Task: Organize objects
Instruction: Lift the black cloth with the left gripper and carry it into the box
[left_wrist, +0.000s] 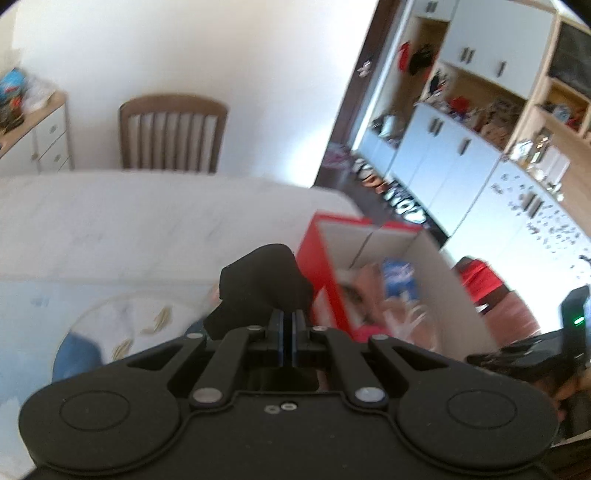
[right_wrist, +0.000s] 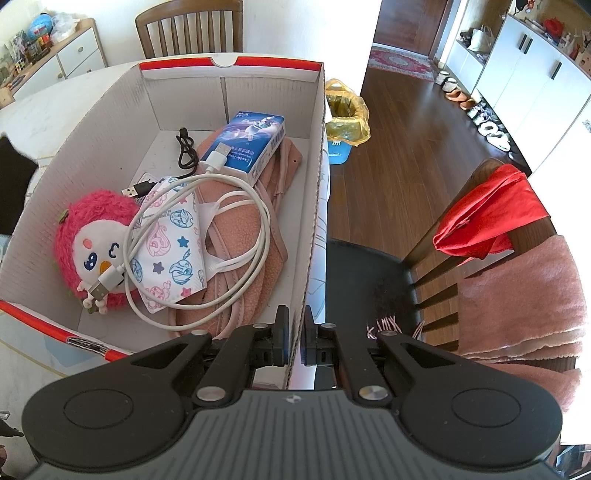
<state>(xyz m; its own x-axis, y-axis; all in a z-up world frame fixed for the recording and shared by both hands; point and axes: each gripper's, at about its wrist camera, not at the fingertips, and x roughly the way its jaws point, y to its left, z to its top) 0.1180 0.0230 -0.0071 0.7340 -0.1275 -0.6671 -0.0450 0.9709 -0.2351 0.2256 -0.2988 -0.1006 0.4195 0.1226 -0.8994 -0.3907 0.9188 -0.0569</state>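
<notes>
A red and white cardboard box (right_wrist: 236, 65) stands on the table; it also shows in the left wrist view (left_wrist: 321, 266). Inside lie a pink plush toy (right_wrist: 92, 243), a patterned face mask (right_wrist: 173, 240), a white cable (right_wrist: 236, 221), a black cable (right_wrist: 184, 151), a blue tissue pack (right_wrist: 247, 144) and a pink cloth (right_wrist: 251, 266). My right gripper (right_wrist: 293, 325) is shut on the box's right wall. My left gripper (left_wrist: 289, 321) is shut on a black cloth (left_wrist: 264, 284), held left of the box, above the table.
A white table (left_wrist: 129, 214) with a light blue patterned mat (left_wrist: 37, 321). A wooden chair (left_wrist: 171, 133) stands behind it. Right of the box is a chair (right_wrist: 480, 236) draped with red and pink cloths. A bin with a yellow bag (right_wrist: 345, 114) stands on the wooden floor.
</notes>
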